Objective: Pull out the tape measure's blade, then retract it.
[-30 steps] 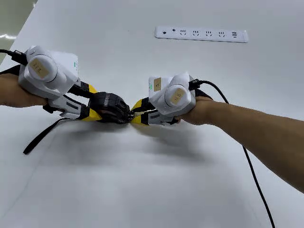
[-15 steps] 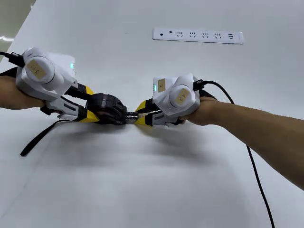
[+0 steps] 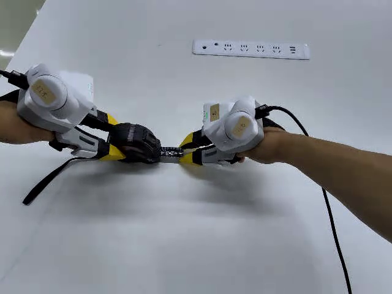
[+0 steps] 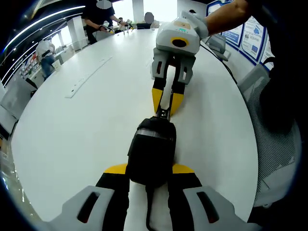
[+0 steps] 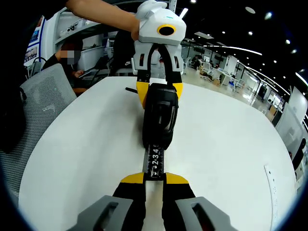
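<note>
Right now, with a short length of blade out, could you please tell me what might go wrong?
1. The right claw pinches just the end of the blade; if it slips, the blade could snap back into the tape measure.
2. The left claw holds the tape measure's rounded body by its sides, so a harder pull might twist it loose.
3. The black strap trails behind the left claw and could snag.

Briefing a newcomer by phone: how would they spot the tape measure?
On the white table, look between the two grippers. The tape measure is the chunky black case held by the left gripper, a numbered blade running to the right gripper, unlike the flat white power strip beyond.
</note>
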Tool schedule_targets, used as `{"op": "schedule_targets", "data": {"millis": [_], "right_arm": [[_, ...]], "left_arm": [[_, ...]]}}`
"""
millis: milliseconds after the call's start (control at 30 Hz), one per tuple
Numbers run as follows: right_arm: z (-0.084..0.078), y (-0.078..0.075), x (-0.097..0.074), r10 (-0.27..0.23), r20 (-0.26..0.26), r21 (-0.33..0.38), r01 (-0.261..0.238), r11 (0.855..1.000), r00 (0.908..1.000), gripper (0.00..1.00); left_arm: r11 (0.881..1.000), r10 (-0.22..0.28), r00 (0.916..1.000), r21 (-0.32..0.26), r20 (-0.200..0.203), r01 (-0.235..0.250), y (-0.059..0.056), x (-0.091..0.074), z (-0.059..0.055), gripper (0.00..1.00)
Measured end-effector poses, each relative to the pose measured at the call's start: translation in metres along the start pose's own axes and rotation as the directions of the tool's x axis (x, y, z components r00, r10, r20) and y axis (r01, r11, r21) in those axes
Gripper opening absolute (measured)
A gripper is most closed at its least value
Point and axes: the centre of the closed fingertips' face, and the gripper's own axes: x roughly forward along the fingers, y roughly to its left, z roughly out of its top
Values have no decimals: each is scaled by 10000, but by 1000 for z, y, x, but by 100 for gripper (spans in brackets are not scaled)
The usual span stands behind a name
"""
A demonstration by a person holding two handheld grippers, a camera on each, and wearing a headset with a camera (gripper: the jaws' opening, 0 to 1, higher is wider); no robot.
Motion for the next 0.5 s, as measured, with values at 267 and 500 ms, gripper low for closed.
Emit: {"op": "schedule_targets", "data": {"millis": [267, 500], "right_arm": [[-6, 2, -7, -5, -67, 119, 5, 9999, 10000, 8], [-11, 3, -12, -6, -143, 155, 8, 9999, 9999, 8]], "left_arm": [[10000, -20, 10000, -7, -30, 20, -1, 0, -1, 25], [10000, -38, 10000, -15, -58, 38, -1, 0, -2, 25]]}}
